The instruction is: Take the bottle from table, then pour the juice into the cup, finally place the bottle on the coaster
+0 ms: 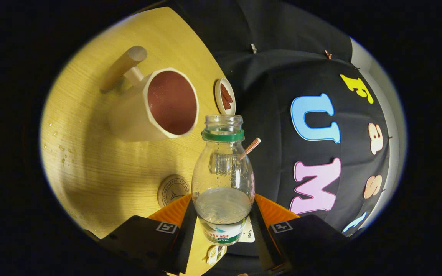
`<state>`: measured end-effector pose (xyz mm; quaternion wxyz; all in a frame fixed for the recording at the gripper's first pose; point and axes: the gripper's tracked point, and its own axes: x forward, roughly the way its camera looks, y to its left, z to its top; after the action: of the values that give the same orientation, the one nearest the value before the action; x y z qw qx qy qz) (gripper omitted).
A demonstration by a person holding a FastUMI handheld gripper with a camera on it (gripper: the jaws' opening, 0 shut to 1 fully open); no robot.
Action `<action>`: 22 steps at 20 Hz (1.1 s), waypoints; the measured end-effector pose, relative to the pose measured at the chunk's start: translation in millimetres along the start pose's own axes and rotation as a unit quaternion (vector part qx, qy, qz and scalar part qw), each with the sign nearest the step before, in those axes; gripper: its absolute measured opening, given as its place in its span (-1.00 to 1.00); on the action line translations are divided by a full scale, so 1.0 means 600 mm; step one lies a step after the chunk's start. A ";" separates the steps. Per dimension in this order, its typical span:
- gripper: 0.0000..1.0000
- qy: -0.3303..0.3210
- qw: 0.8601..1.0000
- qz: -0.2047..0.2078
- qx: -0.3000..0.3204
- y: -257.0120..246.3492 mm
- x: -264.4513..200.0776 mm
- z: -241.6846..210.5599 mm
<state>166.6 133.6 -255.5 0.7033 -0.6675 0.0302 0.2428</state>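
My gripper [223,226] is shut on a clear plastic bottle [223,180] with a green neck ring and no cap, held by its lower body between both fingers. Clear liquid fills about the lower third of the bottle. The view is tilted, so the wooden table [102,165] appears rolled to one side. Beyond the bottle's mouth stands a cream cup [155,105] with a dark red inside and a thick handle. A round brown coaster [173,190] lies on the table just beside the bottle, close to the left finger.
A small white dish [225,96] holding red-brown pieces sits near the table's edge beyond the cup. A checked straw-like stick [252,146] pokes out behind the bottle. Water drops [58,147] dot the table on the cup's far side.
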 end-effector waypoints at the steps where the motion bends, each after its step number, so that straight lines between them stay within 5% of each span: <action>1: 0.45 -0.001 1.000 0.001 -0.010 0.000 0.004 0.000; 22: 0.44 -0.030 0.989 0.003 -0.141 0.000 0.047 0.023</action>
<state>187.8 155.1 -264.3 0.6016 -0.7525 -0.0237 0.2670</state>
